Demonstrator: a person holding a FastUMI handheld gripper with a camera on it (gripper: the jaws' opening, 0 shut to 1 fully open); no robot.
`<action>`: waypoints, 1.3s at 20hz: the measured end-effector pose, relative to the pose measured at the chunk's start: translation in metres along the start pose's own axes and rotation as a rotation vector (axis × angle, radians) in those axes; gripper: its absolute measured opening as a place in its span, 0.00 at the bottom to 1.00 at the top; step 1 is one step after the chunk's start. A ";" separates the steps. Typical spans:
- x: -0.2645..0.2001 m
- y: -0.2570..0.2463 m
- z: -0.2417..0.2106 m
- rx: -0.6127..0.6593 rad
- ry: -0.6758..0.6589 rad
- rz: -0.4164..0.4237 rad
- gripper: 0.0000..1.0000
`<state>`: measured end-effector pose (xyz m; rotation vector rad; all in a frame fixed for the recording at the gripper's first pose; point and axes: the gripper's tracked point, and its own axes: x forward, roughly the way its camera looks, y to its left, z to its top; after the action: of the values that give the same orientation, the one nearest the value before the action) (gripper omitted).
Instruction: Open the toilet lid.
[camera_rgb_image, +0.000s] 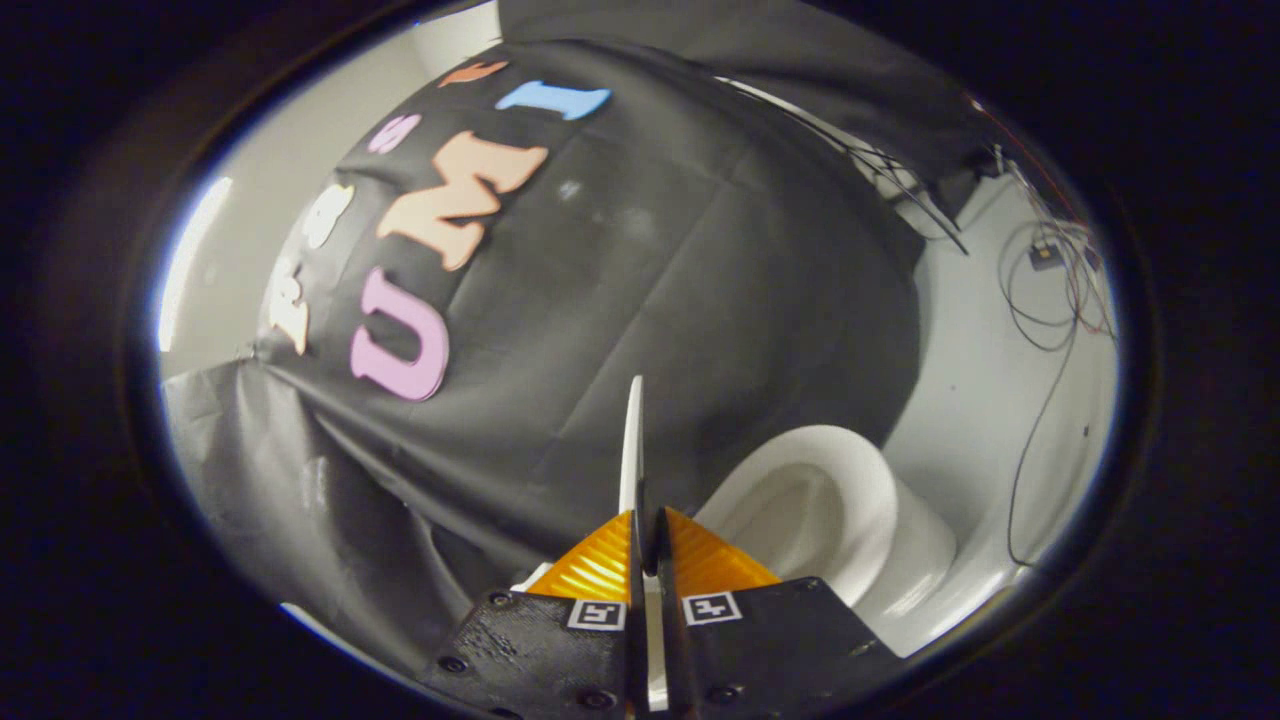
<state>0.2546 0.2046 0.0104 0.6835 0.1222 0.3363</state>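
Observation:
The white toilet lid shows edge-on as a thin blade rising from between my fingers. My gripper is shut on the lid's edge, with both pads pressed against it from either side. To the right of the fingers sits the white toilet bowl, its oval rim uncovered and the inside visible. The lid stands lifted well clear of the bowl, pointing up toward the black cloth wall.
Black cloth hangs close behind the lid and to the left. A white floor or wall lies to the right of the bowl, with loose cables trailing across it.

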 end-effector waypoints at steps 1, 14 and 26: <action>-0.001 0.017 -0.002 -0.039 0.006 0.004 0.06; 0.006 0.159 -0.044 -0.500 0.075 -0.002 0.12; 0.026 0.254 -0.126 -0.825 0.123 0.150 0.13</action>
<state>0.1839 0.4729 0.0748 -0.1470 0.0399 0.5280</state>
